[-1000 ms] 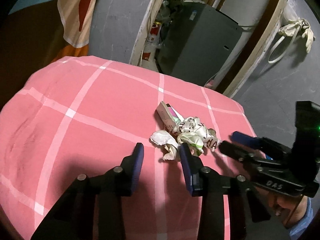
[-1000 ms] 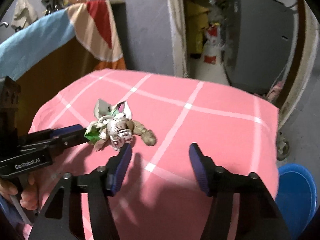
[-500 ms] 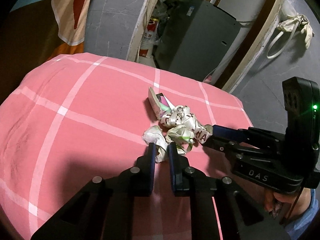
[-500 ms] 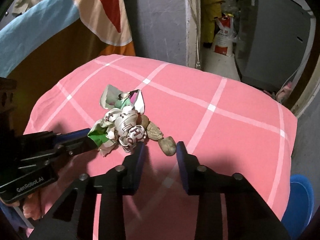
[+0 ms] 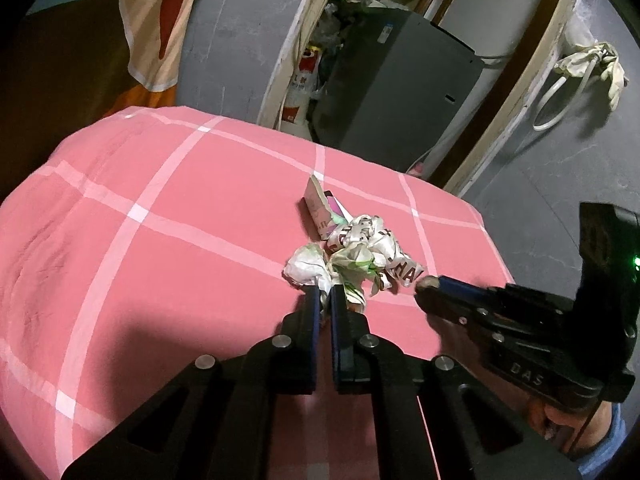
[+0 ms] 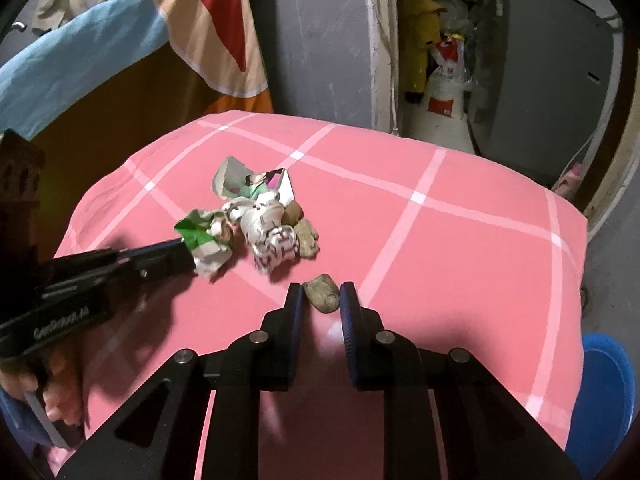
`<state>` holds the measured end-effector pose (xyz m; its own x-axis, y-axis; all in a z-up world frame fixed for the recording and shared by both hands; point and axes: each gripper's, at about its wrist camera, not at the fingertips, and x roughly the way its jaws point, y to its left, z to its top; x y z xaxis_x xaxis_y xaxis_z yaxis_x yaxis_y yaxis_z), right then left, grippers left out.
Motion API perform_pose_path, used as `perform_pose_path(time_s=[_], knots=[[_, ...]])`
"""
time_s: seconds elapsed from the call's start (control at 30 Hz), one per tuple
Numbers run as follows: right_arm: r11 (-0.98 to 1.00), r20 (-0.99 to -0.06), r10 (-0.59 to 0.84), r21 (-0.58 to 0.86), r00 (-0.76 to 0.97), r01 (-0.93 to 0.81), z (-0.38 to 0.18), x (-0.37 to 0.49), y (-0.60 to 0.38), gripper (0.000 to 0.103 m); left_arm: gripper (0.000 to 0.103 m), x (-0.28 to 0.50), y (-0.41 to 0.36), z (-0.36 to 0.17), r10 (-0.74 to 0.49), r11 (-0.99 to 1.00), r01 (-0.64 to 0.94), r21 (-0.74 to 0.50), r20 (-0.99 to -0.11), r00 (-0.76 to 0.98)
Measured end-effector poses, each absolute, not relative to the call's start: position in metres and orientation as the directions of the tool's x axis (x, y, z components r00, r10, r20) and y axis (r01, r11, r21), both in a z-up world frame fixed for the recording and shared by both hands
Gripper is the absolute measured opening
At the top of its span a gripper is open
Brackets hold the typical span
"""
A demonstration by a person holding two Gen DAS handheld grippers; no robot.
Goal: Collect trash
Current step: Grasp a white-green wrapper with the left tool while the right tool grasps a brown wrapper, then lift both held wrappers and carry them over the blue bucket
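Observation:
A small heap of trash lies on the pink checked cover [image 5: 160, 220]: a torn carton [image 5: 320, 208], a crumpled printed wrapper [image 5: 372, 236] and a white-and-green paper wad [image 5: 308, 266]. My left gripper [image 5: 325, 294] is closing, its pads pinching the near edge of that wad [image 6: 204, 240]. My right gripper [image 6: 320, 300] is closing too, with a brown lump [image 6: 322, 296] squeezed between its pads, just in front of the heap. Two more brown lumps [image 6: 308, 236] rest against the wrapper [image 6: 272, 236].
A blue bin [image 6: 604, 396] stands on the floor past the cover's right edge. Behind the bed are a grey appliance [image 5: 396, 80], a sack [image 6: 444, 84] and a striped cloth [image 6: 208, 28] hung over a brown panel. A hand [image 6: 52, 396] holds the left gripper.
Both grippers went from wide open to nearly closed. The left one moved up to the paper wad and pinched it; the right one came forward and closed on the brown lump.

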<state>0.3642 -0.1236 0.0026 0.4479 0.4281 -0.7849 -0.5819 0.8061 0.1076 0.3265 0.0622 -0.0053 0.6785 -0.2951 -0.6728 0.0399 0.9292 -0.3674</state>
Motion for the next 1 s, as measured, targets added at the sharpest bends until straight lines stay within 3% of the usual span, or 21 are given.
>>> perform_pose_path(time_s=[0.33, 0.73, 1.0], knots=[[0.818, -0.686, 0.491, 0.152, 0.537, -0.554, 0.007, 0.326, -0.152, 0.016, 0.002, 0.306, 0.057, 0.005, -0.258, 0.944, 0.058, -0.326, -0.615, 0.745], [0.829, -0.408, 0.553, 0.18, 0.727, -0.529, 0.035, 0.276, -0.199, 0.016, 0.002, 0.25, 0.01, 0.032, -0.186, 0.981, 0.136, -0.136, -0.498, 0.847], [0.85, -0.239, 0.526, 0.1, 0.816, -0.518, 0.058, 0.24, -0.223, 0.017, 0.002, 0.231, -0.014, 0.05, -0.227, 0.97, 0.176, -0.166, -0.379, 0.897]])
